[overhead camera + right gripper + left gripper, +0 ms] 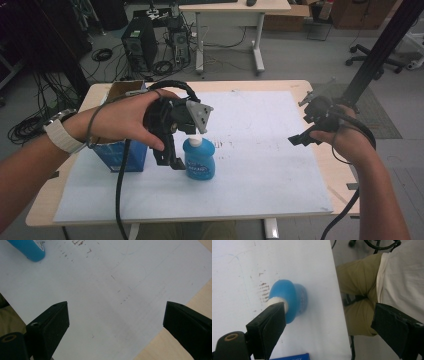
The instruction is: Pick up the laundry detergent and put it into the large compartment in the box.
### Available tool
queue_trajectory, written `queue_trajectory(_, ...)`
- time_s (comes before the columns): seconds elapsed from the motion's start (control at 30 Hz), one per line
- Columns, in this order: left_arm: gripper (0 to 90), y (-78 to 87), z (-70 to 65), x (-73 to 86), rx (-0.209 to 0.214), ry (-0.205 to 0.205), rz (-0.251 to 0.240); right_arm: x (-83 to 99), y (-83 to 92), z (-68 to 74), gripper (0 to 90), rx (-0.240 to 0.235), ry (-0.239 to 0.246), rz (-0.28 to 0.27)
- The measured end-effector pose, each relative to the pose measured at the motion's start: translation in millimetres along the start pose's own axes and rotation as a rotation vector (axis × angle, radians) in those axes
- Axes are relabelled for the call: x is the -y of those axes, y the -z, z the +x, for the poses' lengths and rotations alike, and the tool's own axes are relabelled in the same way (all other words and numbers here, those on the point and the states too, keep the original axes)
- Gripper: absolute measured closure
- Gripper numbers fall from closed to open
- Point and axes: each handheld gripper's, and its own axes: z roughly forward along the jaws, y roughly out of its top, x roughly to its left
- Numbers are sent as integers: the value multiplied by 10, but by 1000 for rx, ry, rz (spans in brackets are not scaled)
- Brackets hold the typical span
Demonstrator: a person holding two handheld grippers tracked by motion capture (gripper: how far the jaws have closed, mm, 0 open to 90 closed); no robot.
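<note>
While the blue bottle (pixel 200 161) stands upright on the white sheet (pixel 260 150) left of the frame's centre in the high view, the left hand-held gripper (pixel 172 150) hangs right over it, pointing down, with its jaws spread wide. In the left gripper view one jaw sits at the bottle's white cap (pixel 277 302), seemingly touching or just beside it, while the other jaw stands well apart over the worktop's edge; nothing is clamped. The right hand-held gripper (pixel 306 134) hovers near the right edge of the sheet, jaws likewise apart and empty, well away from the bottle.

The main risk, as I judge it, is the off-centre approach. Since the bottle lies against one jaw rather than between the two, closing now would let that jaw push the cap sideways and tip the bottle before the far jaw arrives. A tall bottle on a smooth sheet could topple or skid. Gripping only the narrow cap could also let the body swing or slip once lifted. The blue box (pixel 122 152) just beside the bottle, at its left in the high view, leaves little room there for the gripper body.
</note>
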Motion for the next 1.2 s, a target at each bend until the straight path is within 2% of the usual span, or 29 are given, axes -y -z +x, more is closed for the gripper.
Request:
queue_trajectory(0.23, 121, 17, -1, 6, -10, -8, -4, -7, -4, 7, 67, -1, 2, 1)
queue_trajectory(0.53, 115, 58, 3, 23, -16, 3, -9, -19, -7, 12, 67, -3, 1, 4)
queue_trajectory(0.73, 93, 101, 33, 2, -42, 5, -8, -19, -36, 4, 67, -11, 2, 8)
queue_trajectory(0.93, 94, 109, 104, -13, -72, -7, 7, -26, -33, 0, 67, -14, -4, 6)
queue_trajectory(1.2, 93, 63, 186, -19, -66, -35, 18, -19, -40, 8, 67, -20, -4, 11)
